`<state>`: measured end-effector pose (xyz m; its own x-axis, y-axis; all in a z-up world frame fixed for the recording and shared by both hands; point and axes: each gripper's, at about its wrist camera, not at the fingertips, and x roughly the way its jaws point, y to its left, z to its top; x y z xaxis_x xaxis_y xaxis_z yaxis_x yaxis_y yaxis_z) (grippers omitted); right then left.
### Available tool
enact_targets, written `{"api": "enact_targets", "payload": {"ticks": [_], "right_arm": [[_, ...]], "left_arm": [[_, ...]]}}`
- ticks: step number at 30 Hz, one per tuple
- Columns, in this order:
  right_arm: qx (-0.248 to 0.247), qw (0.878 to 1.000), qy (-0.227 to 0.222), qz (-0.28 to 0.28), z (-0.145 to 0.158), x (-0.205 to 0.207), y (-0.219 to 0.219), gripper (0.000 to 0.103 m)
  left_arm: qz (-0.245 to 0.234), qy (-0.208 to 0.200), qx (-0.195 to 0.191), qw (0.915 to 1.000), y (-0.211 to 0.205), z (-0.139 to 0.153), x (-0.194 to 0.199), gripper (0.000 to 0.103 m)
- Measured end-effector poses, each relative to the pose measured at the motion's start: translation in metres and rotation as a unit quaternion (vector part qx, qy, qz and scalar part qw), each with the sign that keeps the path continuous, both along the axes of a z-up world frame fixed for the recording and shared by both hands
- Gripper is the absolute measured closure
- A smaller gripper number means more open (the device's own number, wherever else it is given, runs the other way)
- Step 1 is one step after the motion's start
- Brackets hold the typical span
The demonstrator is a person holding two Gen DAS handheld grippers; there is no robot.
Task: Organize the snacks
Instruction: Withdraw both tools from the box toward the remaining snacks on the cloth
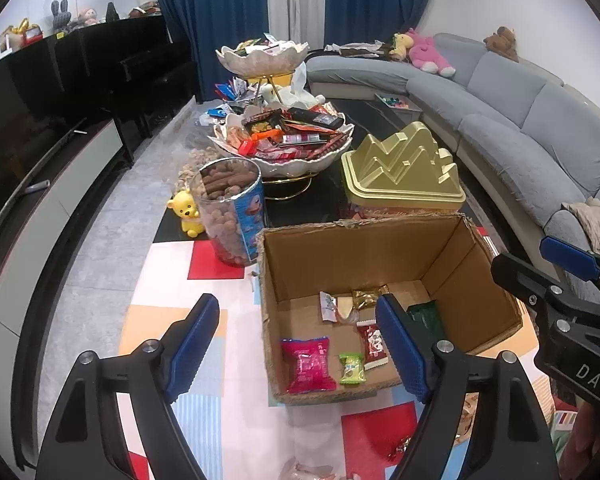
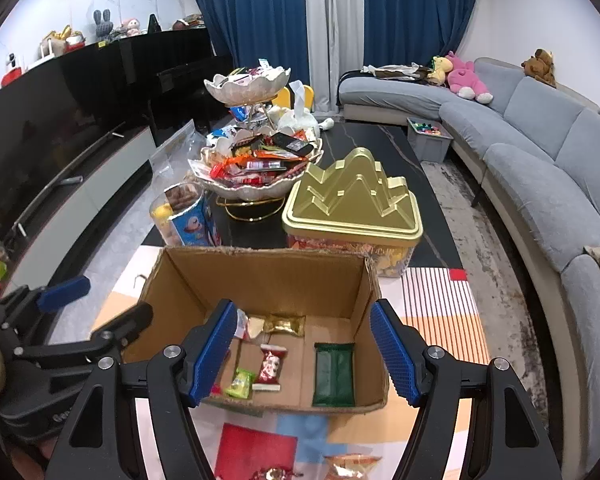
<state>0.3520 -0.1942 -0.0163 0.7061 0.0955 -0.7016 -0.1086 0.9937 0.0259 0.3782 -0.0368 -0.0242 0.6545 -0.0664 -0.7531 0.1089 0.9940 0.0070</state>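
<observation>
Both grippers hung wide apart and empty over the cardboard box (image 2: 268, 276): left gripper (image 1: 300, 344), right gripper (image 2: 304, 354). Green packet (image 2: 334, 374) lay at the box floor's 4 o'clock, pink packet (image 1: 309, 364) at 8.

The room is bright with soft, even light from above. Shadows are faint. Both pictures bend like a fishbowl, with black corners, and the sofa (image 2: 540, 168) curves near the edge. The middle looks sharp. The black cabinet (image 1: 80, 72) shines a little. Edges look a bit blurry.
</observation>
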Motion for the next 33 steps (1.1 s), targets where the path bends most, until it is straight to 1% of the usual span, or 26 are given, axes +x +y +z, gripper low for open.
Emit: {"api": "enact_targets", "payload": {"ticks": [9,11,12,24,33], "right_arm": [[0.001,1.000,0.004,-0.006,-0.001,-0.014,-0.002,0.033],[0.002,1.000,0.003,-0.010,0.000,-0.018,-0.003,0.026],[0.001,1.000,0.000,-0.011,0.000,-0.021,-0.004,0.025],[0.000,1.000,0.009,-0.010,-0.007,-0.038,-0.002,0.025],[-0.003,1.000,0.026,-0.003,-0.024,-0.055,0.002,0.025]], "left_arm": [[-0.002,-0.005,0.008,1.0000,0.003,0.002,-0.014,0.022],[-0.003,-0.006,0.008,0.9999,0.003,0.002,-0.017,0.022],[-0.003,-0.006,0.009,0.9999,0.003,0.002,-0.018,0.022],[-0.012,0.007,0.013,0.9998,0.005,-0.012,-0.042,0.020],[-0.024,0.025,0.018,0.9993,0.008,-0.027,-0.060,0.020]]}}
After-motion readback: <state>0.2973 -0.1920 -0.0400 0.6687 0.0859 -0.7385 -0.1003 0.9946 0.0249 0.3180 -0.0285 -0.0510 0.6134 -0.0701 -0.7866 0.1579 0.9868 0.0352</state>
